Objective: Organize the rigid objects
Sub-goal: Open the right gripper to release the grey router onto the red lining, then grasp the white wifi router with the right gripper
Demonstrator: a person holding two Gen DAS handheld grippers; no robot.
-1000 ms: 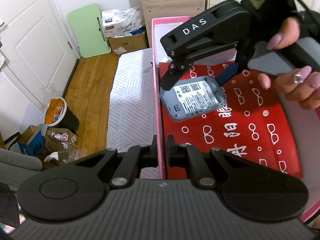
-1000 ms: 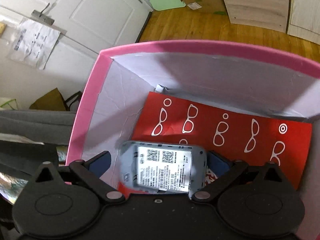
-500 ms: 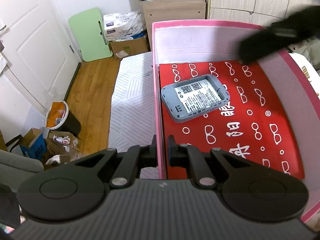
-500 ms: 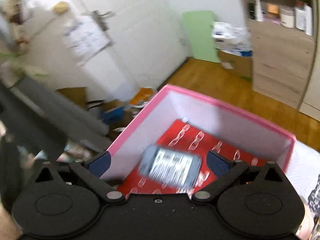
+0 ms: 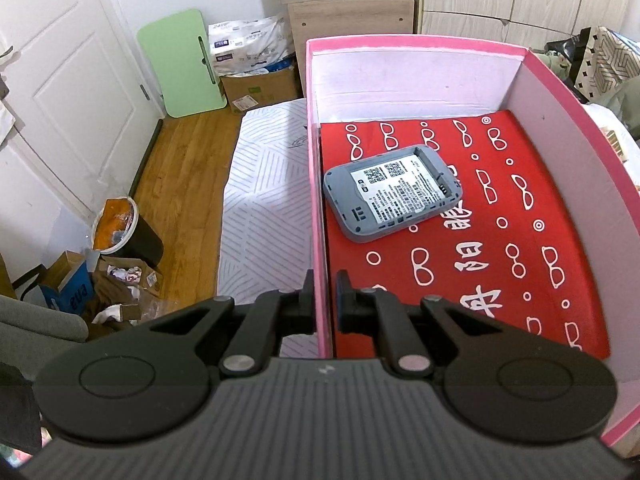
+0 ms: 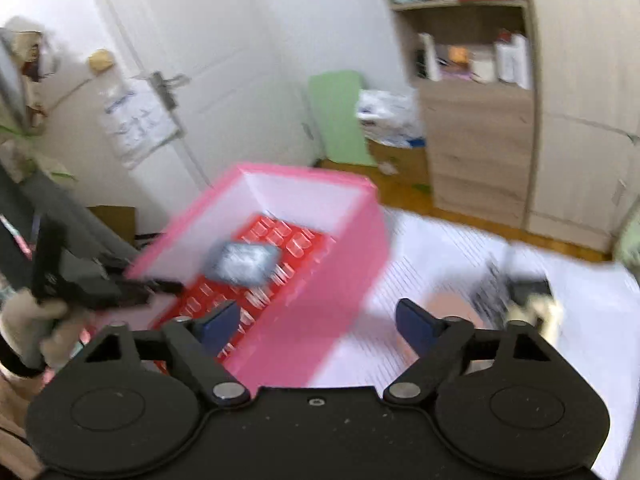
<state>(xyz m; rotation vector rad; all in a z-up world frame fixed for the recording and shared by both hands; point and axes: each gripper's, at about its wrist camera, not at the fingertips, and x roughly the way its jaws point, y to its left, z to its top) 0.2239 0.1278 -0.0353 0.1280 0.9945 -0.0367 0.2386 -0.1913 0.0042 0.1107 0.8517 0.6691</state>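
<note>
Left gripper (image 5: 322, 294) clamped tight; right gripper (image 6: 318, 320) closing (nothing between).

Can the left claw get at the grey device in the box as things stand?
Probably not without letting go: the left claw is shut on the pink box's side wall. The grey device lies uncovered on the red liner, so the way is otherwise free.
</note>
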